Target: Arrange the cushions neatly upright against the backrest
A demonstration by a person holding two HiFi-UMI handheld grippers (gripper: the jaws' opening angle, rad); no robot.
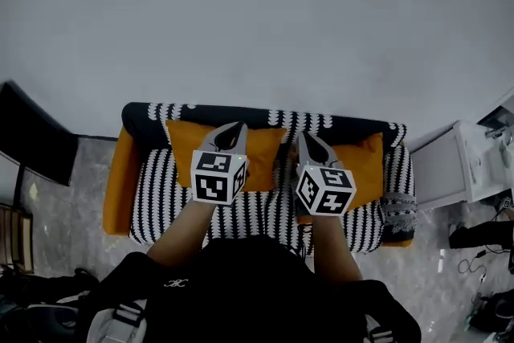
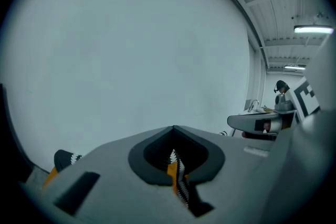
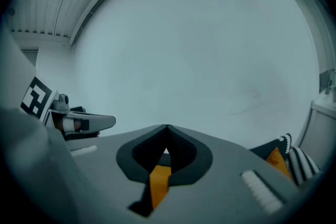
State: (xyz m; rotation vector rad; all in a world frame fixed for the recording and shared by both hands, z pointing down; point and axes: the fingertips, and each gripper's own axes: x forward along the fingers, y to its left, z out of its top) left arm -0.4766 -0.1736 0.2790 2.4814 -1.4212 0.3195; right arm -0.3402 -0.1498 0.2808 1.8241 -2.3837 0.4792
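**Entry: sofa, two cushions, both grippers empty**

Item 1. Sofa [image 1: 161, 201], striped black and white with orange sides, set against a plain wall. Backrest [image 1: 273, 118] ran along its far edge.

Item 2. Left cushion [image 1: 181, 144], orange, stood against the backrest. Its middle was hidden behind the left gripper.

Item 3. Right cushion [image 1: 365, 165], orange, also stood against the backrest, near the sofa's right arm. Its top edge sat lower in the head view than its neighbour's, though lens curve may have caused that.

Item 4. Left gripper [image 1: 234, 131], jaws fully together, nothing between them. It hung over the seat, apart from both cushions.

Item 5. Right gripper [image 1: 307, 140], jaws likewise closed and empty, beside the left one and level with it.

Item 6. White cabinet [image 1: 458, 165], just right of the sofa. Not part of the task.

Condition note, as a judgement: both cushions looked near upright, so what remained was probably a final check or trim.

Handling note:
- Open the jaws before coming down, not at the fabric.
- Pinch a top corner, not the soft middle.
- Seat each cushion's lower edge into the crease under the backrest.
- Match the top edges.
- Let go gently, so the cushion does not slump forward.
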